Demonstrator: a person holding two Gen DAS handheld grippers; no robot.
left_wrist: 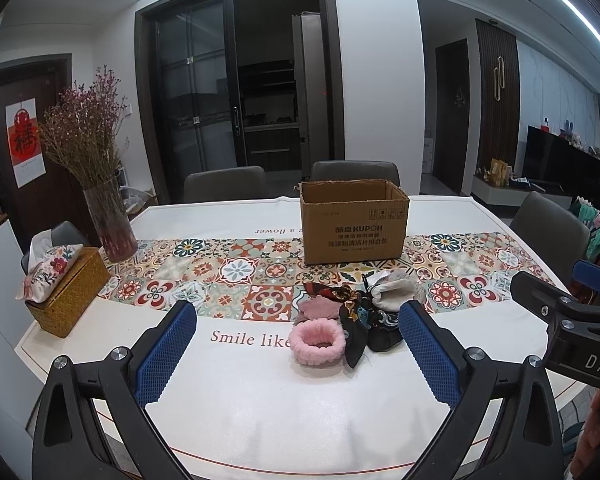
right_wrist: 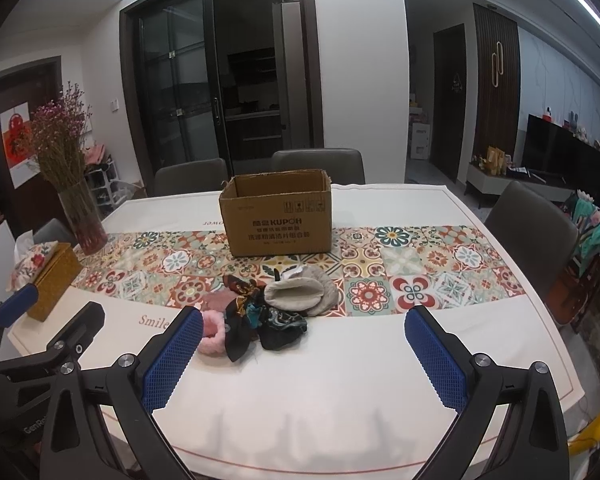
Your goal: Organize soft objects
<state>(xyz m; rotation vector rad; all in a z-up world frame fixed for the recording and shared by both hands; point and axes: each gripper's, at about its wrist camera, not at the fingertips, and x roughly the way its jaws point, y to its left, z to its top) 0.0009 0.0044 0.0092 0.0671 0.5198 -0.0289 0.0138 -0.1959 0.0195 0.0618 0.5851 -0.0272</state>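
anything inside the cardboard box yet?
Only bare inner walls near the rim of the cardboard box show; its front wall hides the floor, so contents can't be confirmed. The soft pile, including the pink headband, sits outside, in front.

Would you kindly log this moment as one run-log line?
left gripper: open, empty | right gripper: open, empty | soft items: piled on table | cardboard box: behind pile, open

Dim, cool indoor light from ceiling LED strips (left_wrist: 572, 8); soft shadows, slight blur, strong fisheye bending, dark corners.
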